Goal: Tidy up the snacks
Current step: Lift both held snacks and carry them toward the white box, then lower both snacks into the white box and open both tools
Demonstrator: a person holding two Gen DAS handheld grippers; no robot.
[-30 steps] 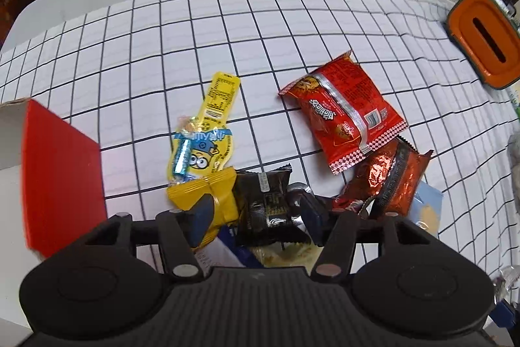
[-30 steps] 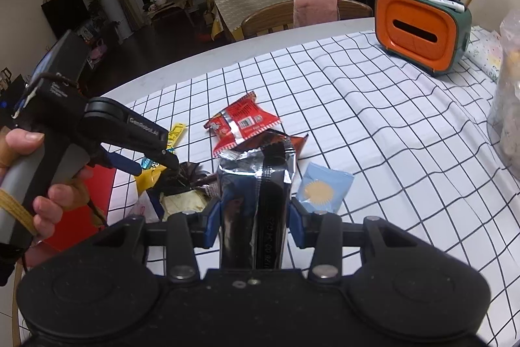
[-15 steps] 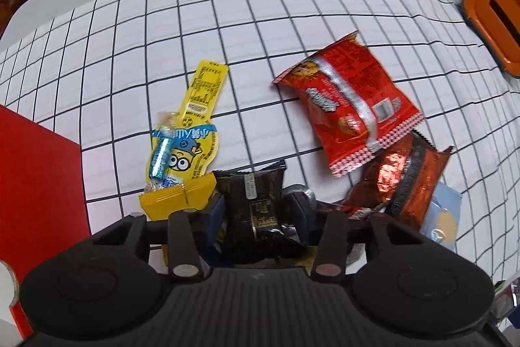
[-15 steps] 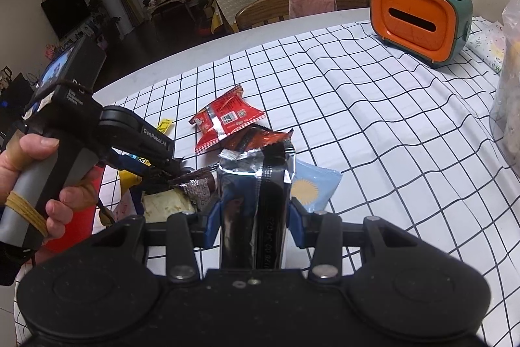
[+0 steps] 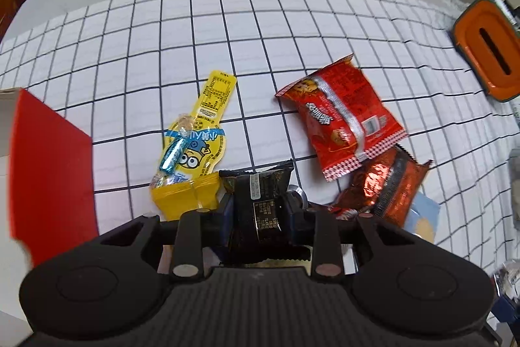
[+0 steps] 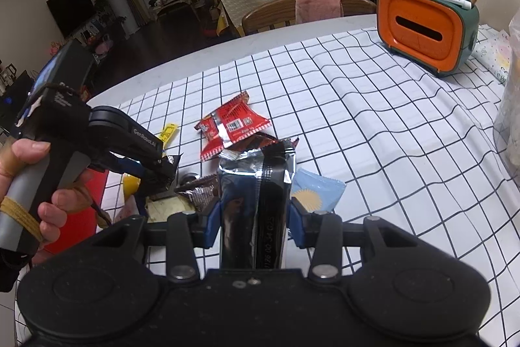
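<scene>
Left gripper [image 5: 260,210] clamped on black snack packet [image 5: 260,200]; packet now raised off checkered tablecloth [image 5: 227,38], camera pulled back versus half second ago, red box [image 5: 48,178] again seen far left of gripper. Right gripper [image 6: 255,217] kept closed on silver-black packet [image 6: 256,191], held upright throughout. Yellow candy pack [image 5: 195,145], red chip bag [image 5: 341,119] left ahead on cloth. Judged: both packets secured, transfer toward box likely next.

Black packet [image 5: 263,204] gripped; red bag [image 5: 341,116] probably flat.
</scene>
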